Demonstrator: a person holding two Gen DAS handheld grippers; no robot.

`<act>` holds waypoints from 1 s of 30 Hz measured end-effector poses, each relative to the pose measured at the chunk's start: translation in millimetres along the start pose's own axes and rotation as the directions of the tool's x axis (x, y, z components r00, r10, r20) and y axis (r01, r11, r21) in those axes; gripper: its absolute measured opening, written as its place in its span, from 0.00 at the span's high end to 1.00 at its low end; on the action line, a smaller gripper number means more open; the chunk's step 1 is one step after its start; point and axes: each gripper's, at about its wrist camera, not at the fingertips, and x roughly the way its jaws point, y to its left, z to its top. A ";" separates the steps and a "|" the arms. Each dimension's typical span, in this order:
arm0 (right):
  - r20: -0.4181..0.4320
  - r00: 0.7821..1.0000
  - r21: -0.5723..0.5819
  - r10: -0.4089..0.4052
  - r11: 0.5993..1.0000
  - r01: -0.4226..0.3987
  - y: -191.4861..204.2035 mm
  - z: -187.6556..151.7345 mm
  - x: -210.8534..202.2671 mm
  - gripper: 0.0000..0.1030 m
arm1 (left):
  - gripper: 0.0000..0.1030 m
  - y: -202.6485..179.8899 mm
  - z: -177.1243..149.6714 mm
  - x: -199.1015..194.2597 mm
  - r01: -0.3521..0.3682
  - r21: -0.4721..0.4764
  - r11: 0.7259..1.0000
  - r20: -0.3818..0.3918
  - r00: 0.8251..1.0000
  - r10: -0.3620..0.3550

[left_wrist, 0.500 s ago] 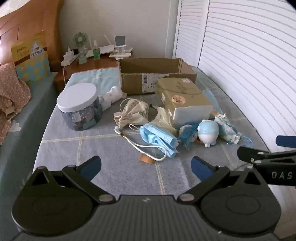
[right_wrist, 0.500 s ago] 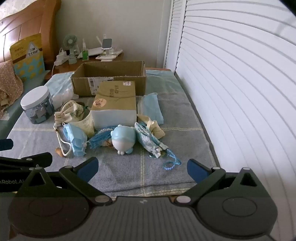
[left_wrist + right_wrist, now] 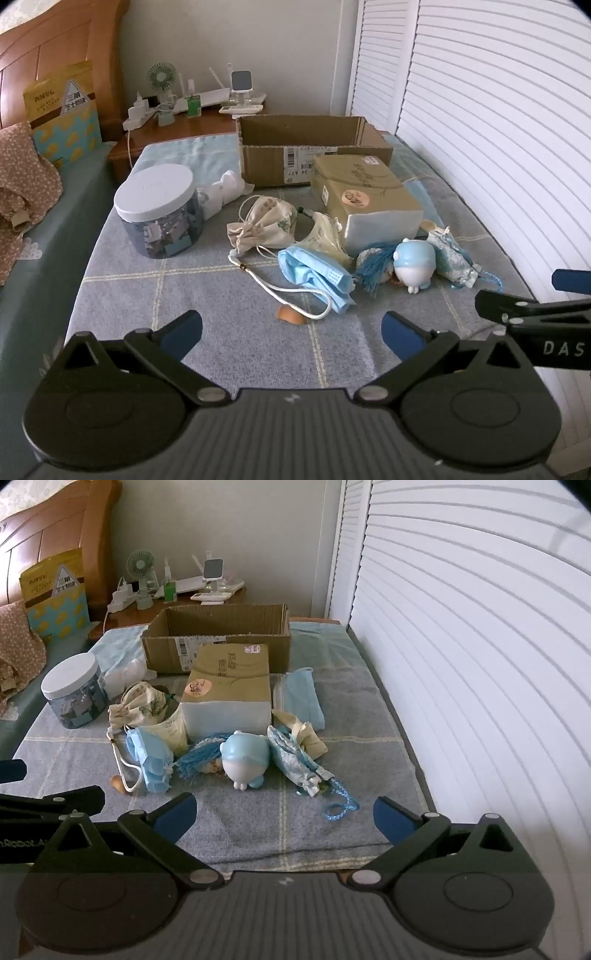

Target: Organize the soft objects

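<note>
Above the bed [image 3: 229, 354], nothing has moved since a moment ago: both grippers' fingers [image 3: 183, 326] [image 3: 177, 812] gape empty, soft pile [image 3: 236, 746] untouched, sorting unstarted.

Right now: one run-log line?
left tongs open, empty | right tongs open, empty | crumpled blue face mask on bed | brown cardboard box open

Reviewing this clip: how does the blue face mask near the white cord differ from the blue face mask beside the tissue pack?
The mask by the cord is crumpled and bunched; the mask beside the tissue pack lies flat and spread out. The crumpled one sits left of the blue toy, among the pouches at the front of the pile; the flat one lies further back, right of the tissue pack. Both are light blue, rest on the grey blanket, and neither is held.
</note>
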 end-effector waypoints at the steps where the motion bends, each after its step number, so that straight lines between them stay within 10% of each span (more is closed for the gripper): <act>1: 0.002 1.000 -0.001 -0.001 1.000 0.001 0.0 -0.1 -0.3 0.00 | 0.01 0.1 -0.1 -0.4 0.000 0.000 1.000 -0.001 1.000 0.000; 30: 0.004 1.000 0.001 0.006 1.000 -0.006 -0.8 2.0 -3.4 0.00 | 0.01 -4.0 3.1 -3.0 -0.028 0.010 1.000 0.009 1.000 0.028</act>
